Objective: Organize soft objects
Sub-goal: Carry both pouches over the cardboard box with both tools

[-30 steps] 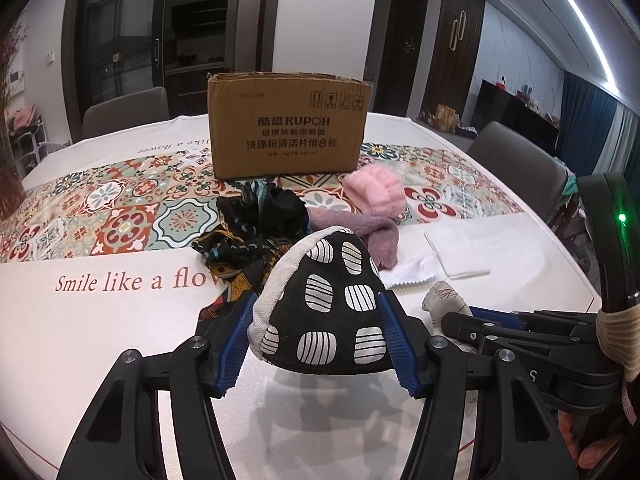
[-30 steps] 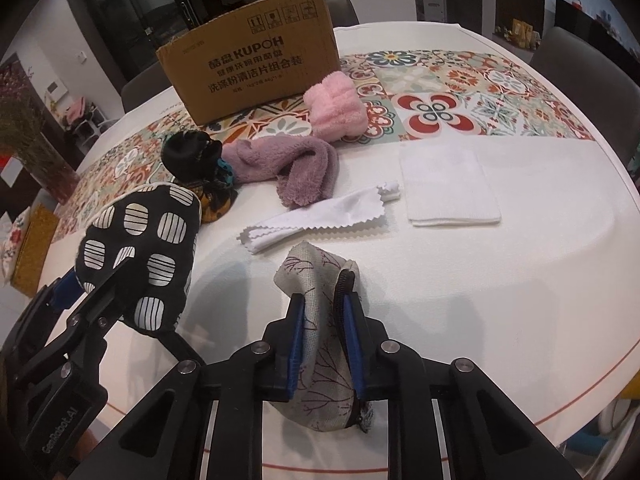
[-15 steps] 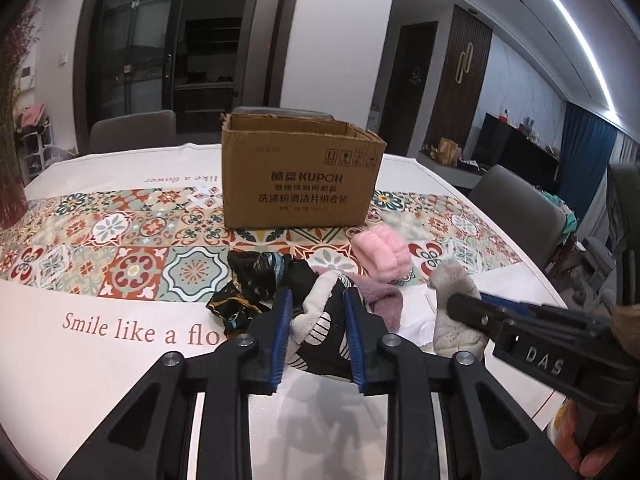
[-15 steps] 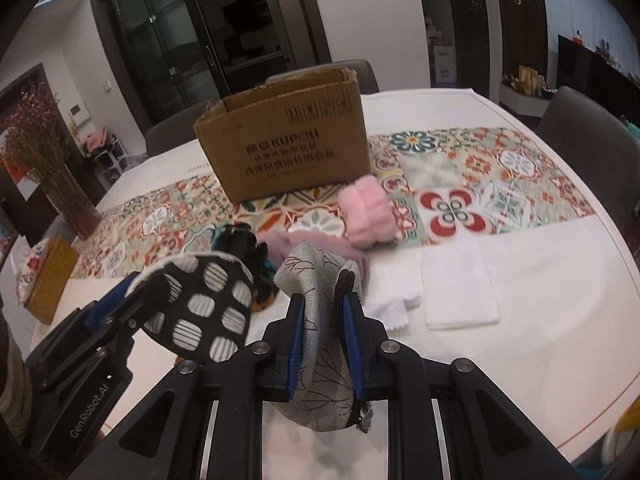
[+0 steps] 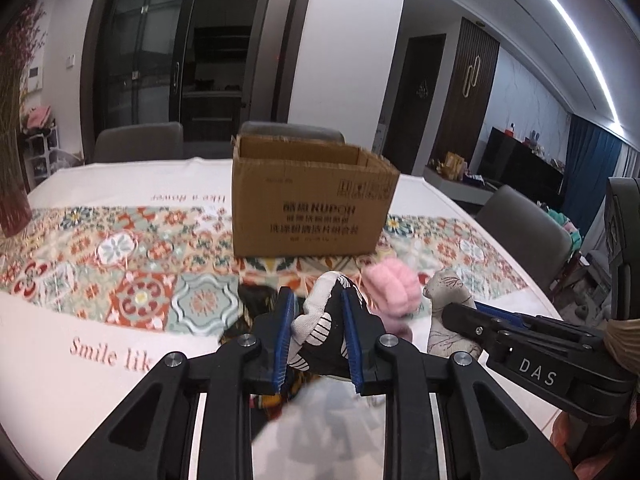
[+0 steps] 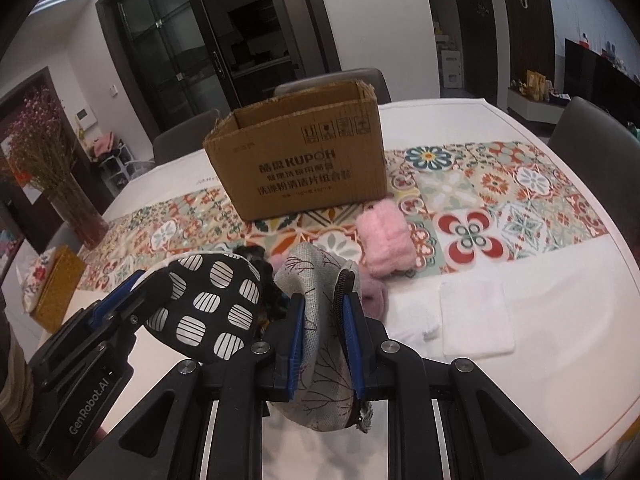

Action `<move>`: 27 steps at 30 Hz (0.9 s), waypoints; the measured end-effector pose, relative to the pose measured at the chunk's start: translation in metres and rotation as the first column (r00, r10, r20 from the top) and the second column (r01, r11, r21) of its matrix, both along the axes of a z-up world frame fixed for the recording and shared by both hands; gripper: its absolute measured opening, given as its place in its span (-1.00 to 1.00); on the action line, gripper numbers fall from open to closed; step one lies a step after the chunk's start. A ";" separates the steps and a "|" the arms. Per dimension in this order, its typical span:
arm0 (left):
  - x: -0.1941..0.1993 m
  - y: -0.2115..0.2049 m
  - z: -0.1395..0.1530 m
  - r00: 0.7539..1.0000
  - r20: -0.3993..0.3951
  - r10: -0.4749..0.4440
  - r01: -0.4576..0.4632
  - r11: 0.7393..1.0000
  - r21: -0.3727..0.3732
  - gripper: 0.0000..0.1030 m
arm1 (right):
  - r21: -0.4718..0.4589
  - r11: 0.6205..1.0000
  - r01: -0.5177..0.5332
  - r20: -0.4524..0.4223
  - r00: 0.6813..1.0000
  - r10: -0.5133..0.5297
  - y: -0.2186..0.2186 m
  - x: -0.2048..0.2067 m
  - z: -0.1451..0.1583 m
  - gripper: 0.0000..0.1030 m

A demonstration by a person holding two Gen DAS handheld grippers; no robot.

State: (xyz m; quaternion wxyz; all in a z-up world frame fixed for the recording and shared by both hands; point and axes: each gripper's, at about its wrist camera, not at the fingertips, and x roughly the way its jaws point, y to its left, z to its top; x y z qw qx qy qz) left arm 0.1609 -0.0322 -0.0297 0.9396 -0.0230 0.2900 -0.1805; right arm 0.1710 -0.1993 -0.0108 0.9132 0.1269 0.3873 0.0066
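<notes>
Standing far on the desk (image 6: 520, 280): open cardboard box (image 6: 304, 160). Hanging above the near desk: black spotted pouch (image 5: 320, 332) pinched in left gripper (image 5: 316, 336) jaws; grey branch-print pouch (image 6: 320, 304) pinched in right gripper (image 6: 322, 320) jaws.

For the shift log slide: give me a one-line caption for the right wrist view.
Right gripper clamps a grey zip pouch, left gripper a black spotted pouch, before the open cardboard box.
</notes>
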 end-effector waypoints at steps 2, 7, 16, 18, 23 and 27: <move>0.008 0.001 0.009 1.000 0.023 0.010 -0.010 1.000 -0.005 -0.52 | 0.004 1.000 0.001 0.029 1.000 -0.001 -0.001 0.008 0.010 -0.59; 0.027 0.001 0.034 0.994 0.100 0.034 -0.034 0.999 -0.004 -0.52 | -0.001 1.000 0.001 0.113 0.994 -0.001 -0.003 0.031 0.037 -0.59; 0.072 -0.001 0.076 0.973 0.221 0.065 -0.069 0.998 0.011 -0.52 | 0.005 1.000 0.003 0.230 0.973 -0.004 -0.009 0.081 0.076 -0.59; 0.083 -0.003 0.083 0.969 0.237 0.066 -0.071 0.997 0.012 -0.52 | 0.016 1.000 -0.001 0.240 0.971 -0.003 -0.011 0.091 0.081 -0.59; 0.108 -0.010 0.097 0.962 0.265 0.069 -0.078 0.997 0.024 -0.52 | 0.023 1.000 -0.010 0.255 0.967 0.003 -0.018 0.119 0.094 -0.59; 0.133 -0.018 0.103 0.961 0.267 0.068 -0.081 0.996 0.038 -0.52 | 0.020 0.999 -0.026 0.251 0.968 0.020 -0.023 0.144 0.096 -0.59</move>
